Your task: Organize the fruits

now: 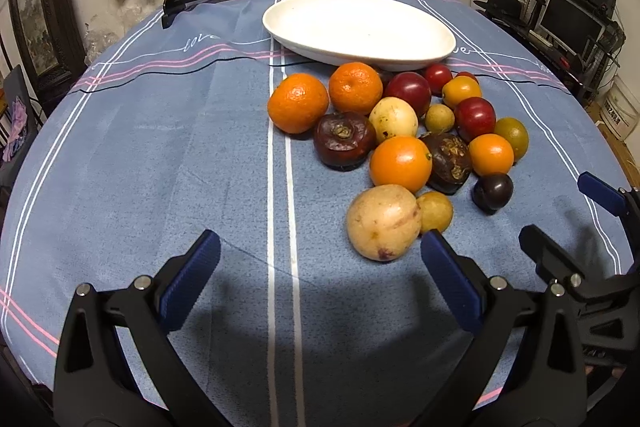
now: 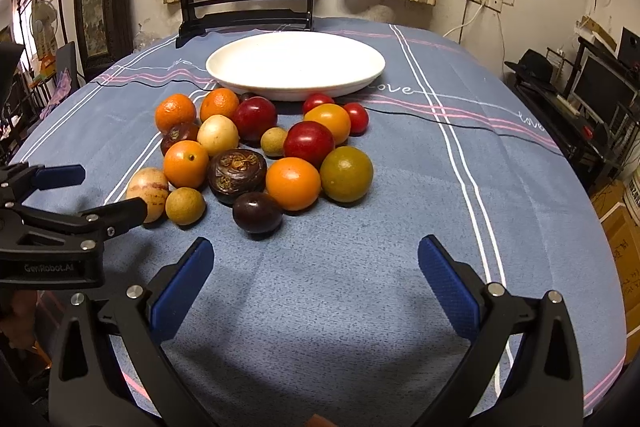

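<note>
Near the pile's front edge, both jaws spread, nothing held: take dark plum (image 2: 257, 213) first with right gripper (image 2: 314, 277), then lift clear to white plate (image 2: 362, 77).

The left claw (image 1: 320, 259) is wide open, and its two blue fingers (image 1: 192, 279) hold nothing. The right claw (image 2: 316, 267) is wide open too and empty, sitting at 3 o'clock from the left one
</note>
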